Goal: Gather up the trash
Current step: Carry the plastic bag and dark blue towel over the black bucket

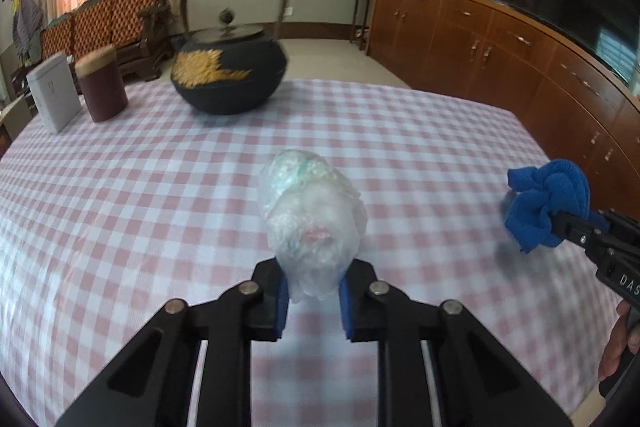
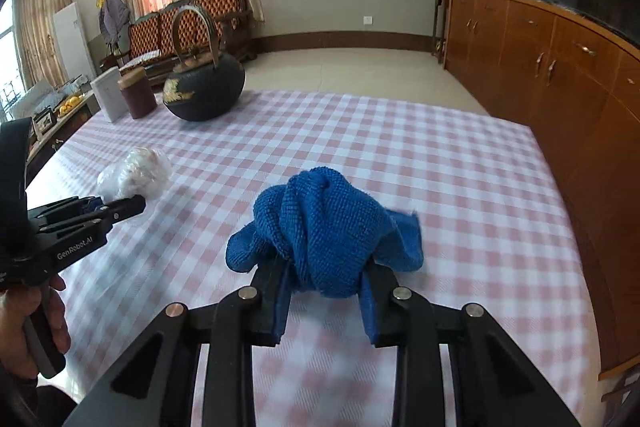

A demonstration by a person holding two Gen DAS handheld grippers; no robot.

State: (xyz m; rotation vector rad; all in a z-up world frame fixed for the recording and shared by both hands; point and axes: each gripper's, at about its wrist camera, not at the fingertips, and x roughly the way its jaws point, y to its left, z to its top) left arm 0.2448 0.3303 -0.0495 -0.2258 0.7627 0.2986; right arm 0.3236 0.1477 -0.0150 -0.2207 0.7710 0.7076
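Trash: a crumpled clear plastic bag (image 1: 314, 223), wadded into an oblong lump, long axis running straight away from the left tongs (image 1: 313, 301) toward the far counter edge. Its near end is pinched between the blue pads; the rest juts forward just over the checked cloth of the counter (image 1: 400, 131). Right tongs (image 2: 326, 301) clamp a bunched blue cloth (image 2: 326, 231) well off to the bag's right. Beyond the bag, at the far left of the counter: black cast-iron teapot (image 1: 228, 75), dark red canister (image 1: 102, 87), white box (image 1: 54, 93). Open cloth lies between these and the bag.
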